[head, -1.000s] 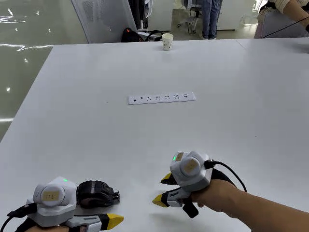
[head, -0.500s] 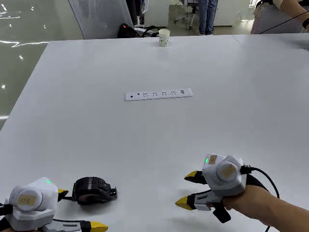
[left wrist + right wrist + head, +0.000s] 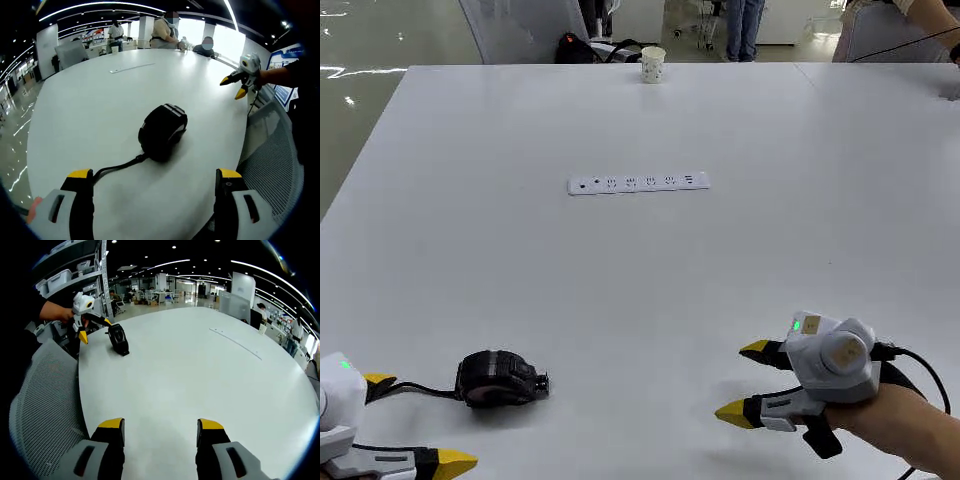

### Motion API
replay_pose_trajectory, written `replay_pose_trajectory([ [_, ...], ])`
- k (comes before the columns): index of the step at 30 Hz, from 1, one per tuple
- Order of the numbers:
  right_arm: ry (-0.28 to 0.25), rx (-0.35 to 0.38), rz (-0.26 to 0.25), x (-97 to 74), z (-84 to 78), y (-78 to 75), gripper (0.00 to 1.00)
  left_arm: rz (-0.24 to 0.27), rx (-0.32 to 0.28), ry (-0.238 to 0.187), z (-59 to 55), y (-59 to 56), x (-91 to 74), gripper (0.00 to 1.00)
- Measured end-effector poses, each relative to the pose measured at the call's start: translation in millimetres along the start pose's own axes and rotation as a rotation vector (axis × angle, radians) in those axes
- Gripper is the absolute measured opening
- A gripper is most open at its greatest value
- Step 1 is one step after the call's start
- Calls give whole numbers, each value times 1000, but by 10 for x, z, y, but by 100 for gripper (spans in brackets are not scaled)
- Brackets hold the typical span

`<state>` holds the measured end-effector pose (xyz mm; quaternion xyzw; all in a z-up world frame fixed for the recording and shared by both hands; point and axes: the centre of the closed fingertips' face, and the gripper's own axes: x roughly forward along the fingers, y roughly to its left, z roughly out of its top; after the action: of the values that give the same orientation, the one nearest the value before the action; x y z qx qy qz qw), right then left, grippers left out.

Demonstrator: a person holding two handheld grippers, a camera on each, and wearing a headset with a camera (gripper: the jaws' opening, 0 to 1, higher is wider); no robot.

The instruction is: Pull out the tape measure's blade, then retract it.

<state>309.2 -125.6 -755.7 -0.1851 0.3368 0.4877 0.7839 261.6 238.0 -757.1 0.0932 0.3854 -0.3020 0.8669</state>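
I see a white table (image 3: 620,280) bearing a tape (image 3: 495,378) near me, a power strip (image 3: 638,183) mid-table, and a cup (image 3: 653,64) at the far edge.

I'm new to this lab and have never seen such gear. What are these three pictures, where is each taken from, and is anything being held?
There is no robot arm: a person holds two grippers, each with two yellow-tipped fingers. The wide picture comes from a camera on the person's head, looking down at a white table. The two round pictures come from a camera on each gripper, looking out between its fingers. In the head view the left gripper is at bottom left, the right gripper at bottom right. On the table lie a black tape measure with a cord trailing toward the left gripper, a white power strip farther off, and a paper cup near the far edge. Both grippers are open and hold nothing.
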Motion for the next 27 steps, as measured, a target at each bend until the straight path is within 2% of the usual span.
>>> replay_pose_trajectory([
  [4, -9, 8, -30, -160, -85, -91, 58, 14, -19, 4, -61, 71, -96, 99],
  [7, -13, 7, -48, -268, -156, -148, 61, 15, -48, -6, -47, 94, -155, 99],
  [11, -12, -5, -63, -387, -266, -194, 66, 30, -29, -18, -15, 133, -199, 99],
  [13, -19, 4, -69, -447, -325, -214, 69, 16, -33, -20, 5, 124, -213, 99],
  [16, -28, 17, -78, -526, -384, -227, 74, 23, -24, -16, 11, 140, -230, 99],
  [22, 3, 15, -88, -677, -567, -298, 81, 16, -35, -24, 8, 132, -270, 99],
  [24, -2, 17, -90, -749, -589, -319, 83, 16, -38, -25, -1, 134, -290, 99],
  [27, -20, 44, -93, -821, -600, -350, 89, 3, -42, -51, 19, 106, -328, 99],
])
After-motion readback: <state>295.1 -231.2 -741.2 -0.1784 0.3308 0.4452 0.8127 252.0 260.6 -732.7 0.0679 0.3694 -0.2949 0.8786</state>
